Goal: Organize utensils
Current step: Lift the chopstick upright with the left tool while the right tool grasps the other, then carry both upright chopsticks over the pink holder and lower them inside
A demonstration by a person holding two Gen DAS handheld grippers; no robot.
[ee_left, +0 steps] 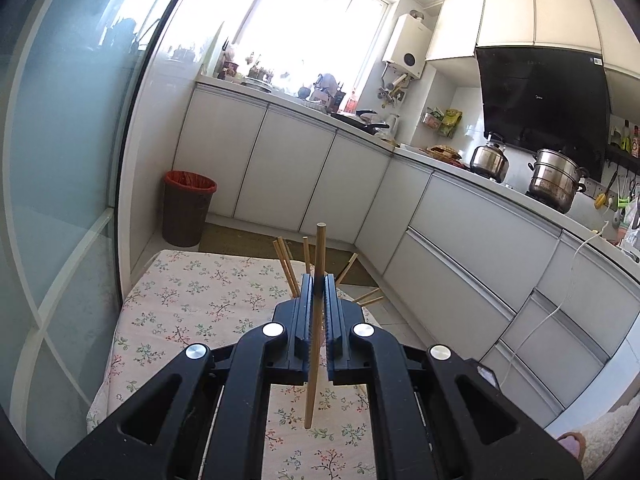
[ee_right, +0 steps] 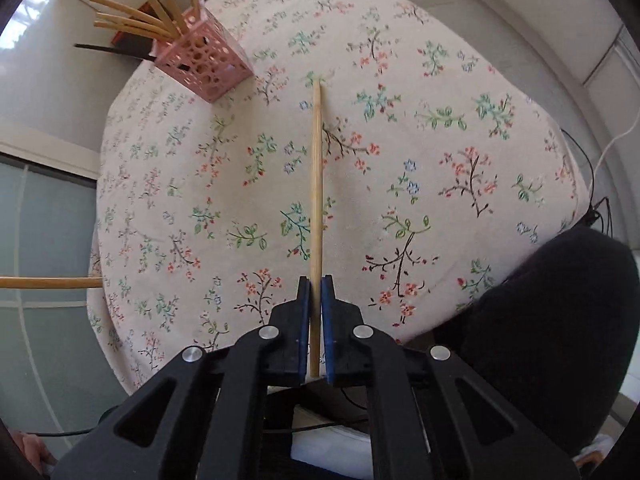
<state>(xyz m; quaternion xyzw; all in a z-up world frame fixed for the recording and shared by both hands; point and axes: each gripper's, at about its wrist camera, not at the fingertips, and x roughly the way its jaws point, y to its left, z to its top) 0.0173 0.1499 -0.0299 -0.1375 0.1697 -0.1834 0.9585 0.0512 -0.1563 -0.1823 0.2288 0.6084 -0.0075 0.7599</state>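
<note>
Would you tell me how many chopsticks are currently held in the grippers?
2: one chopstick clamped in the left gripper, another chopstick in the right gripper.

Table (ee_right: 400, 60) cloth: cream, printed with sprigs in red, green, blue, dark stems. Utensil holder (ee_right: 208, 64), far left: pink, round-hole lattice. Chopsticks (ee_right: 132, 24) in it: pale tan, one black. Held chopstick (ee_right: 316, 200): same tan. Both hand-held grippers, left (ee_left: 319, 286) and right (ee_right: 316, 294): black bodies, blue pads, silver pins. Bin (ee_left: 186, 210) on the floor: brown, red liner.
</note>
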